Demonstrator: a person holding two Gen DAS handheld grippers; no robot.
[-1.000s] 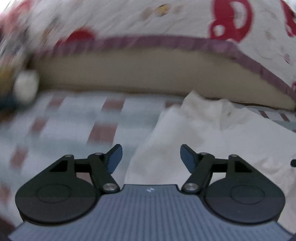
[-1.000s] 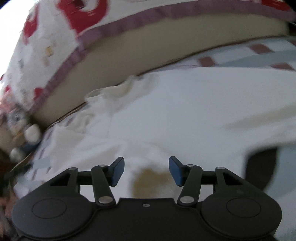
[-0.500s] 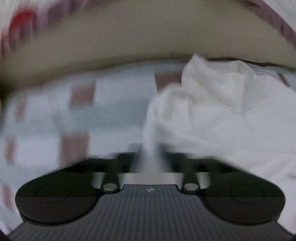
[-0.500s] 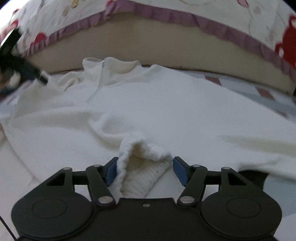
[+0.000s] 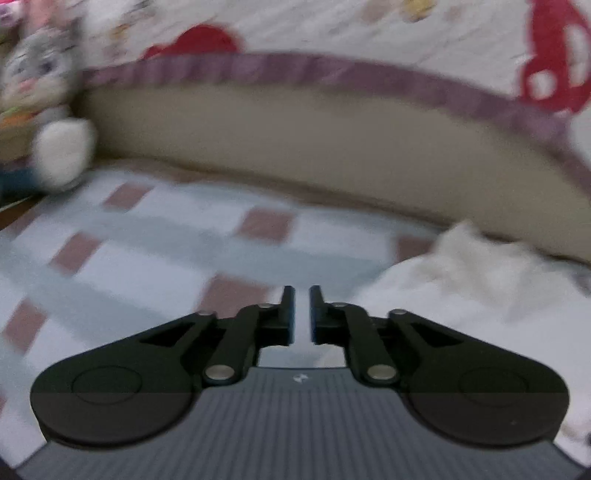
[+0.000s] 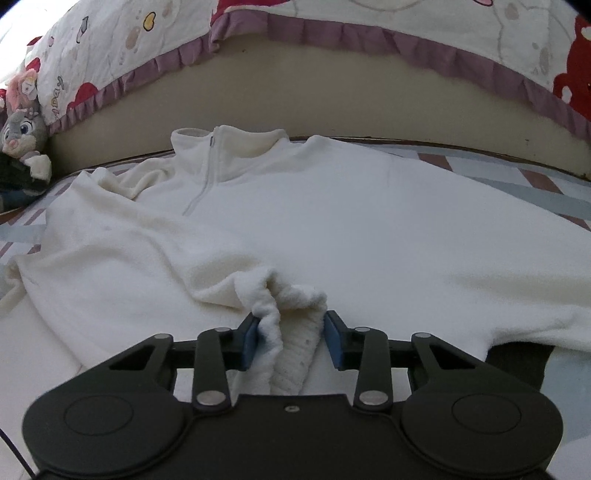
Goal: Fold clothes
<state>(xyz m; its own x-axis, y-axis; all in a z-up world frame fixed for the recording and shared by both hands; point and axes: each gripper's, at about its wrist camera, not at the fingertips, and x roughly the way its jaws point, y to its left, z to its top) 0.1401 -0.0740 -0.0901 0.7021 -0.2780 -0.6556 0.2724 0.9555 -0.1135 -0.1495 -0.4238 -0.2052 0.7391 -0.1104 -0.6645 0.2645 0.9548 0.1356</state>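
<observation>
A white zip-neck fleece pullover (image 6: 332, 214) lies spread on the checked sheet, collar (image 6: 229, 144) towards the bed base. My right gripper (image 6: 290, 334) sits at its near edge, jaws closing, and both blue pads press a bunched fold of fleece (image 6: 280, 295). In the blurred left wrist view only a rumpled part of the pullover (image 5: 461, 273) shows at the right. My left gripper (image 5: 302, 314) hovers over the sheet to the left of it. Its jaws are opening, a narrow gap between them with nothing in it.
A beige bed base (image 6: 332, 85) with a printed, purple-frilled quilt (image 6: 369, 14) hanging over it closes off the far side. A grey plush rabbit (image 6: 22, 129) sits at the far left. A dark object (image 6: 517, 362) lies under the pullover's near right edge. Checked sheet (image 5: 147, 240) stretches left.
The left gripper closed on the pullover's edge half a second ago, then let go and swung left over the sheet. The right gripper sank onto the fold and narrowed on it.
</observation>
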